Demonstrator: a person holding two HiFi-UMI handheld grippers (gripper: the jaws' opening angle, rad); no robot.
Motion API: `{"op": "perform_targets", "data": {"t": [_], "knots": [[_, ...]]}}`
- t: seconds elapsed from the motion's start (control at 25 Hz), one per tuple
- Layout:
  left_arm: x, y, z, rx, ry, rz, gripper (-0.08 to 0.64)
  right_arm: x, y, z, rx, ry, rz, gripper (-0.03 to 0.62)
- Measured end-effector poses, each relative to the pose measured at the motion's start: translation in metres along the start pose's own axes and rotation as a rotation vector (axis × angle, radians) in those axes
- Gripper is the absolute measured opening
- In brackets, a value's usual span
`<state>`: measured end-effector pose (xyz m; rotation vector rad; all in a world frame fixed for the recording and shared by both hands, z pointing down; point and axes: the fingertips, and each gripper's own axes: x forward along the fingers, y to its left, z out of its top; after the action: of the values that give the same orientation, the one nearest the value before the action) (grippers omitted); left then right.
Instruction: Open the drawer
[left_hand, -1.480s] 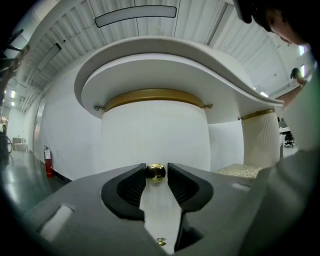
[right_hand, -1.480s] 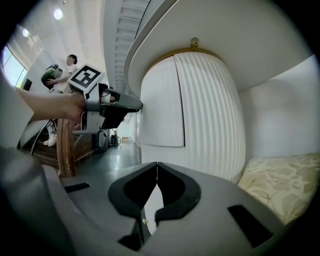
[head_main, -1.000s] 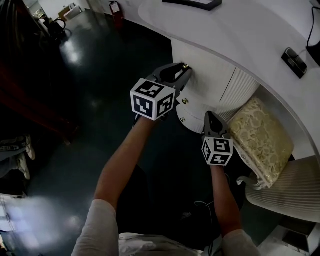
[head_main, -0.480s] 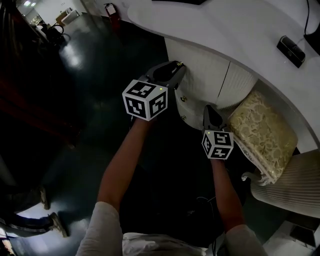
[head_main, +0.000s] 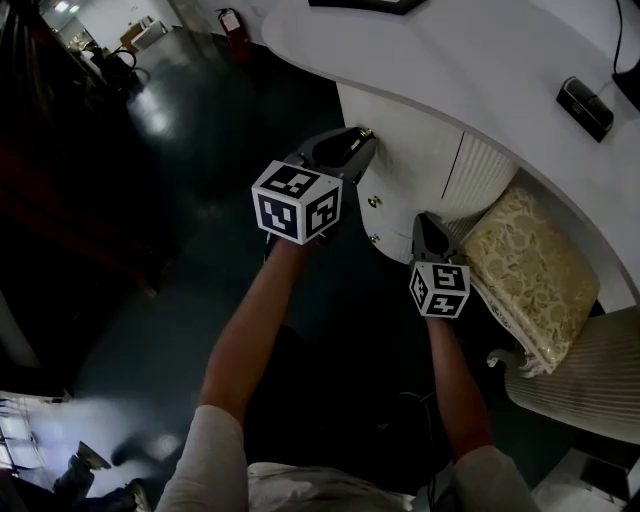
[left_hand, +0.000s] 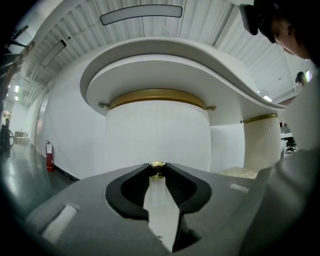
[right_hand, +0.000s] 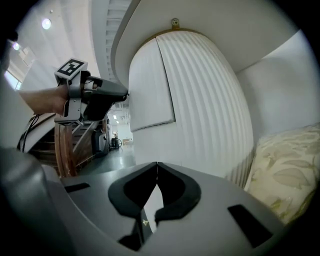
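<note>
The left gripper (head_main: 362, 135), jaws having just been closing, pinches the small brass knob (left_hand: 157, 169) of the curved white drawer (left_hand: 157, 132) — apparently the top one — while the right gripper (right_hand: 157, 165) hovers nearby, jaws together and empty.

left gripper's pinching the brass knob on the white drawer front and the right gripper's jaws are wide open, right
Not quite. The right gripper has its jaws closed together with nothing between them, as the right gripper view shows. The rest holds: the left gripper has just been closing its jaws and pinches the brass knob on the white drawer front.
</note>
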<state>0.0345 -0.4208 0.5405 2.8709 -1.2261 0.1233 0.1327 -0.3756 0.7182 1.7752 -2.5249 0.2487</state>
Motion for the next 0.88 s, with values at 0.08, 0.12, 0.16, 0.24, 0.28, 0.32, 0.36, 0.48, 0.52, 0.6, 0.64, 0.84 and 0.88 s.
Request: {"op": "perform_targets", "data": {"t": [0.08,0.12,0.16,0.24,0.28,0.32,0.36,0.48,0.52,0.6,0.64,0.84,0.88], "knots": [[-0.002,-0.001,0.000,0.003,0.007,-0.001,0.104,0.001,0.005,0.001,-0.008,-0.011,0.009,0.015],[-0.003,0.000,0.000,0.007,0.005,0.002,0.104,0.002,0.008,0.002,-0.014,-0.016,0.014,0.015],[-0.003,0.000,0.001,0.008,0.002,0.005,0.104,0.003,0.010,0.002,-0.019,-0.018,0.019,0.015],[-0.003,0.001,0.002,0.006,-0.005,0.007,0.104,0.006,0.010,0.002,-0.018,-0.020,0.023,0.015],[-0.003,0.001,0.002,0.010,-0.008,0.009,0.104,0.006,0.009,0.002,-0.011,-0.022,0.022,0.015],[-0.003,0.001,0.002,0.021,-0.010,0.012,0.104,0.007,0.009,0.003,-0.003,-0.025,0.022,0.015],[-0.003,0.001,0.002,0.034,-0.010,0.014,0.104,0.009,0.008,0.004,0.004,-0.028,0.021,0.015],[-0.001,0.000,0.001,0.049,0.003,0.005,0.104,0.011,0.012,0.009,0.019,-0.042,0.022,0.015],[-0.002,-0.001,0.000,0.047,0.010,0.000,0.104,0.012,0.016,0.010,0.018,-0.046,0.025,0.015],[-0.004,-0.002,0.000,0.040,0.017,-0.008,0.104,0.013,0.025,0.010,0.003,-0.045,0.035,0.015],[-0.004,-0.002,0.000,0.034,0.014,-0.011,0.106,0.013,0.029,0.011,-0.008,-0.044,0.041,0.015],[-0.005,-0.001,0.000,0.016,0.017,-0.036,0.106,0.008,0.029,0.015,-0.039,-0.055,0.036,0.015],[-0.005,-0.002,0.000,0.016,0.024,-0.043,0.106,0.006,0.027,0.015,-0.043,-0.053,0.032,0.015]]}}
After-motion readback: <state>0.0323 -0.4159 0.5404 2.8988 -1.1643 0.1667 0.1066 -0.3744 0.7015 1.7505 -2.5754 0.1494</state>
